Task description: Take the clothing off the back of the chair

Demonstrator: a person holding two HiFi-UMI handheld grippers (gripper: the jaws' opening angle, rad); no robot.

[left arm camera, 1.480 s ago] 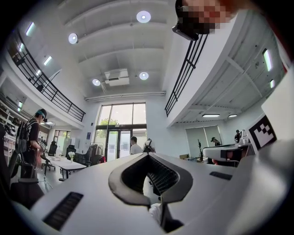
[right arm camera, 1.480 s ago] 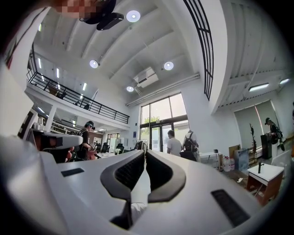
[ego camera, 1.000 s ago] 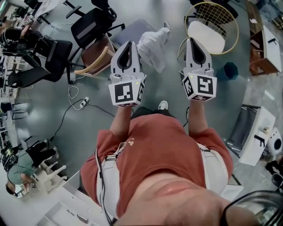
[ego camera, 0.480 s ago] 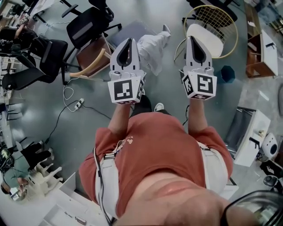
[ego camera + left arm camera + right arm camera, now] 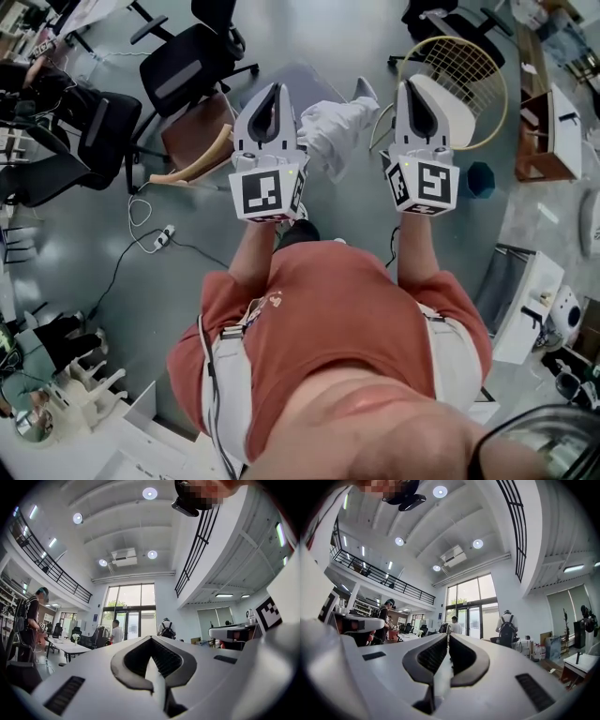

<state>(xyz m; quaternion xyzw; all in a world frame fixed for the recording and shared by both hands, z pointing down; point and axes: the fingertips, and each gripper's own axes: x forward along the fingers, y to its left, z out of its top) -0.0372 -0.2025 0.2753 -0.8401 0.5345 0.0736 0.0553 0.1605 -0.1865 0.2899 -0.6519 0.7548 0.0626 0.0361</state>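
The white crumpled clothing (image 5: 336,127) is hanging on the grey chair (image 5: 286,75) ahead, between the two claws. The left claw (image 5: 272,91) and right claw (image 5: 412,86) are sitting shut, holding nothing. I think opening one wide, then pinching a thick fold, is working best here

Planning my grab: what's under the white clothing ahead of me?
A grey chair shows past the edge of the white clothing. The chair part beneath is covered, so it cannot be seen.

No word, number or brand is showing clearly enough to read; the left hand-held gripper (image 5: 272,91) and right hand-held gripper (image 5: 410,84) are carrying only black-and-white square markers (image 5: 263,194); a small blue wall sign (image 5: 95,618) is appearing too small to read.
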